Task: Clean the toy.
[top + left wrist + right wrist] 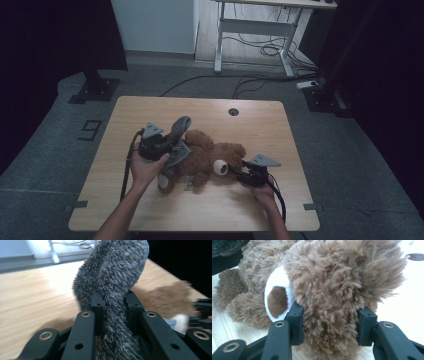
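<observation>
Wooden table [150, 210], light-grained, with a round grommet hole [233, 111] near its far edge and grey floor all around.

Lying on the middle of the table, a brown teddy bear [207, 155], on its side, head toward the person's right, white muzzle with a darker brown nose [277, 300] facing the near edge. Fluffy brown fur close up in the right gripper view, one paw [249, 308] resting on the wood beside the muzzle.

Draped over the bear's body at the left, a grey fuzzy garment [178, 142], one end lifted up and away from the bear toward the far-left. Same grey pile [112, 280] rising tall in the left gripper view, with the bear's brown fur [170, 300] blurred to the right behind it.

Left gripper [167, 145], held in the left hand [145, 170], clamped tight on the grey garment, fabric squeezed between both black pads [98, 306].

Right gripper [239, 171], held in the right hand [262, 192], closed on the bear's head, pads [295, 322] pressed into the fur on either side, just beside the muzzle.
</observation>
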